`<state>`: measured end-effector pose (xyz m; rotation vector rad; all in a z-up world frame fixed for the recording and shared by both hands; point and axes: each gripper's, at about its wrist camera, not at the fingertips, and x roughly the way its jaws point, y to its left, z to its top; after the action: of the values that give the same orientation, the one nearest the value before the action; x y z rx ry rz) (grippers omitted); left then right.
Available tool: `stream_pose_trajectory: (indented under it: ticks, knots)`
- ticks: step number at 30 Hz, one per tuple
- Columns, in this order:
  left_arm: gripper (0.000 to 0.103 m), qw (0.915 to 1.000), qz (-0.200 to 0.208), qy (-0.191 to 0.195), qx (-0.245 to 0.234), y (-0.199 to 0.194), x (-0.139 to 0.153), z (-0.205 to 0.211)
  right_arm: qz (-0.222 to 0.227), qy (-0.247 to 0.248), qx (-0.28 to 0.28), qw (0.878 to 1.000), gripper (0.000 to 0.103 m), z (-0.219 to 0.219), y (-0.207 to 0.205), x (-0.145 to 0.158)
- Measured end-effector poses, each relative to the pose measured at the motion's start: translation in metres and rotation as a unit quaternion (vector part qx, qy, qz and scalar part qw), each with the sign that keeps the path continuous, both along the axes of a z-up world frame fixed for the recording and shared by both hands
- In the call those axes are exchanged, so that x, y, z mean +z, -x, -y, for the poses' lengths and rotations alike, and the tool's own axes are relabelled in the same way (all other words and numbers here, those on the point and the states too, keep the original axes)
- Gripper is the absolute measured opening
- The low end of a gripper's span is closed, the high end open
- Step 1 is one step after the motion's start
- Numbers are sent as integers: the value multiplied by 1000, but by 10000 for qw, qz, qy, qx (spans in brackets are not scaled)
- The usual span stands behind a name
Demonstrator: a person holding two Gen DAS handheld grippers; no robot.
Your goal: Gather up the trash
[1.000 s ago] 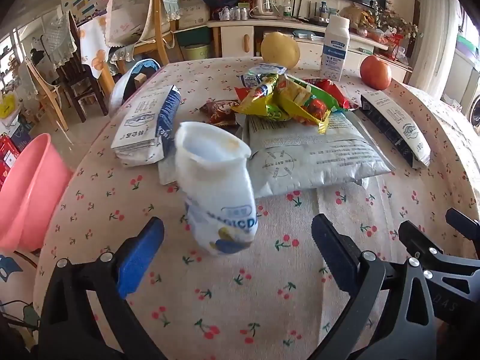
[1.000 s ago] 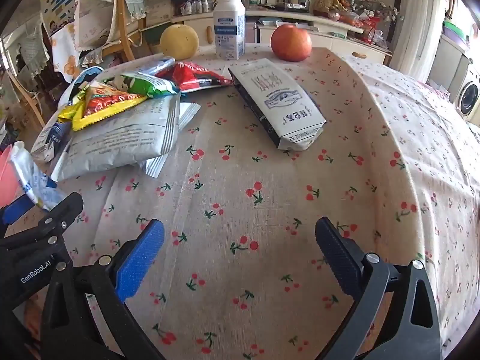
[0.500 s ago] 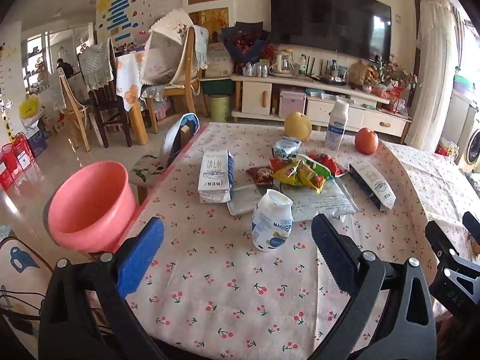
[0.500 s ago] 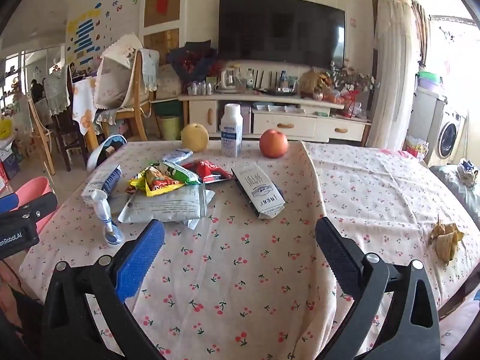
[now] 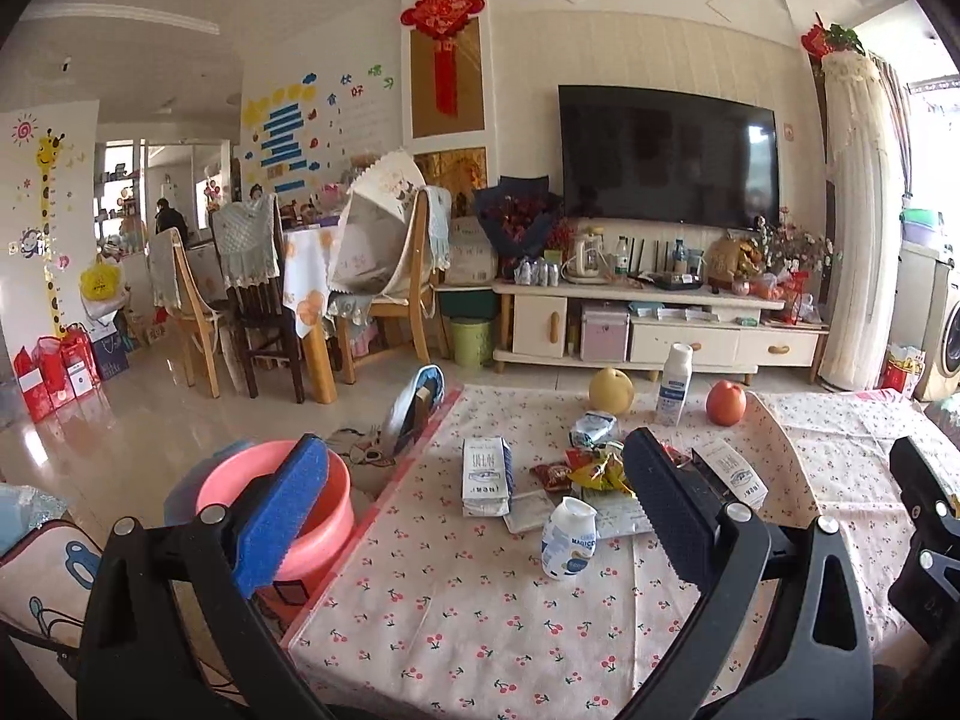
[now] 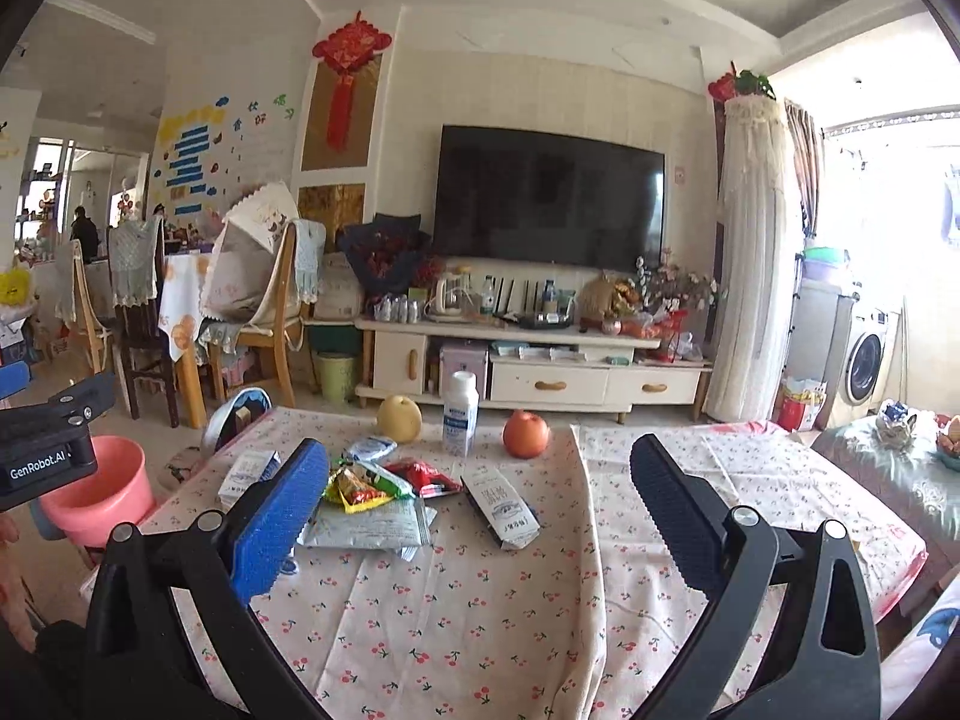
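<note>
Pink basin (image 5: pixel 312 516) beside table (image 5: pixel 480 618); wrappers (image 5: pixel 594 468), cartons (image 5: pixel 486 474), fruit (image 5: pixel 725 402).

Right hand-held gripper (image 6: pixel 474 516) low in the foreground, jaws spread wide, nothing between them. Beyond, a worktop (image 6: pixel 480 612) under cherry-print cloth. On it, a heap of snack wrappers (image 6: pixel 366 483) atop a flat silver bag (image 6: pixel 369 525), a milk carton (image 6: pixel 501 507) lying just to the right, another carton (image 6: pixel 249 471) at left. Farther back: yellow pear (image 6: pixel 399 410), white bottle (image 6: pixel 461 414), red apple (image 6: pixel 525 434). Pink bucket (image 6: pixel 99 495) beside the left edge, behind the left hand-held gripper (image 6: pixel 45 450)
</note>
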<state>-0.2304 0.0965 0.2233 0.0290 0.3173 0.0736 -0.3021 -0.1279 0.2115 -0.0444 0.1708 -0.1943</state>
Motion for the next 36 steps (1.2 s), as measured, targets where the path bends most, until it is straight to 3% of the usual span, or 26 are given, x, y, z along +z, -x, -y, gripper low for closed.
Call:
stream_pose_trajectory:
  ticks: [8,16,36]
  knots:
    - [99,9993,320,139,122,22,19,-15,704,72,-142,9974,99,-6,38,36]
    - [99,9988,444,138,151,34,24,-18,1194,135,-278,9924,99,-9,66,50]
    - [99,9982,525,151,264,40,30,-18,1615,-187,-74,9867,99,-10,75,49]
